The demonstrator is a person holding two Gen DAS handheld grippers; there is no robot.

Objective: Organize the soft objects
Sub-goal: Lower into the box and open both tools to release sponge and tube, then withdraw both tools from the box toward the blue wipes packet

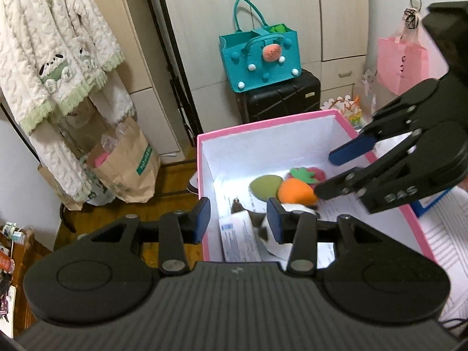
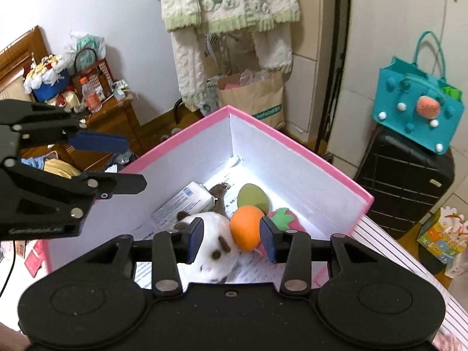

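Note:
A pink box (image 1: 263, 125) with white inner walls holds soft toys: an orange plush (image 1: 295, 193), a green oval plush (image 1: 264, 186), a red strawberry plush (image 1: 307, 174) and a white plush animal with dark patches (image 2: 212, 245). A white packet (image 2: 187, 201) lies in it too. My left gripper (image 1: 238, 219) is open and empty over the box's near left edge. My right gripper (image 2: 231, 238) is open and empty above the white plush and the orange plush (image 2: 245, 228). Each gripper shows in the other's view, the right (image 1: 327, 175) and the left (image 2: 131, 163).
A teal felt bag (image 1: 260, 55) sits on a black suitcase (image 1: 278, 99) behind the box. A brown paper bag (image 1: 125, 169) and a hanging white fleece garment (image 1: 55, 52) are at the left. A pink bag (image 1: 400, 61) hangs at the right. A cluttered wooden cabinet (image 2: 111, 122) stands beside the box.

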